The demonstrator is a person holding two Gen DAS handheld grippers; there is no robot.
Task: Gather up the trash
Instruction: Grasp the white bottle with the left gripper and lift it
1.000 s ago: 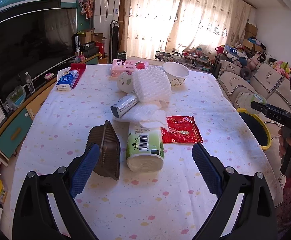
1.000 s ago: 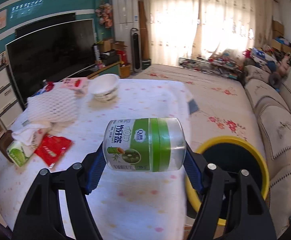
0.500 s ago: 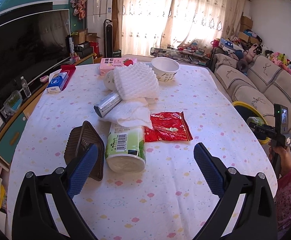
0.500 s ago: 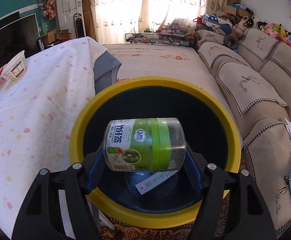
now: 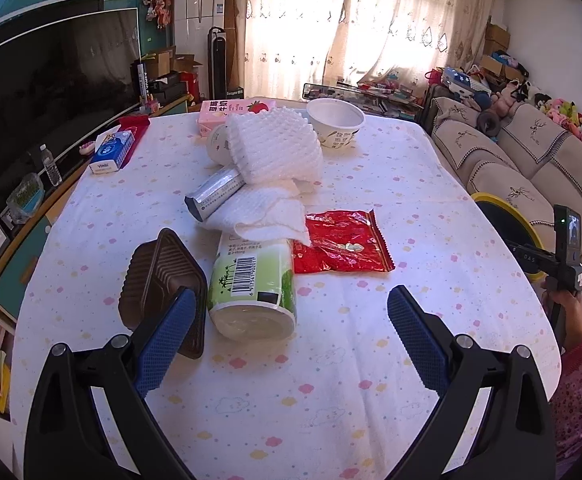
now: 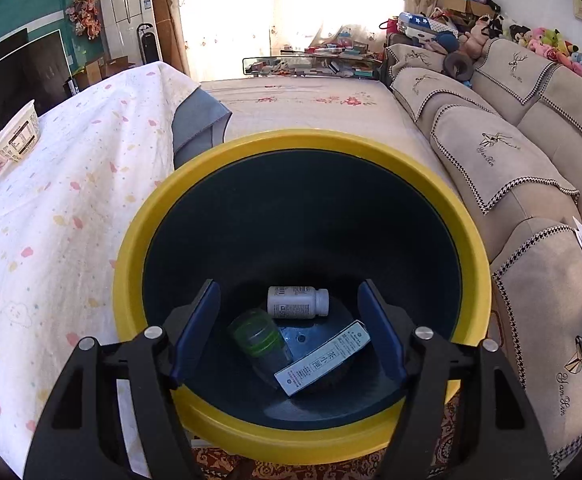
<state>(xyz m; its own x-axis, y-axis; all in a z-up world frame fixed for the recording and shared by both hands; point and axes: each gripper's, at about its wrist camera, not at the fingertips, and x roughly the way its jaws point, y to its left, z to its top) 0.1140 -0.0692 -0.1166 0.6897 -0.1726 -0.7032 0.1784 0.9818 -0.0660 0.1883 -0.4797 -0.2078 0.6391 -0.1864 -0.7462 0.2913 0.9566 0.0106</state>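
Note:
My right gripper (image 6: 287, 285) hangs open over the yellow-rimmed dark bin (image 6: 131, 240), with nothing between its blue pads. In the bin lie the green-lidded clear jar (image 6: 259, 336), a white bottle (image 6: 297, 302) and a flat white-and-blue box (image 6: 323, 360). My left gripper (image 5: 293, 294) is open above the table (image 5: 371, 360). Just ahead of it a green-and-white cup (image 5: 251, 280) lies on its side. A brown plastic tray (image 5: 159, 280) sits by the left finger, and a red wrapper (image 5: 341, 244) lies to the right.
Farther back lie a white tissue (image 5: 267, 216), a silver tube box (image 5: 215, 194), white foam netting (image 5: 275, 148), a paper bowl (image 5: 335, 122), a pink carton (image 5: 227, 110) and a blue tissue pack (image 5: 113, 150). The bin (image 5: 503, 216) stands between table and sofa (image 6: 511, 168).
My right gripper swung from over the table down to the bin's mouth. The green jar left its pads and now lies in the bin. The left gripper hardly moved.

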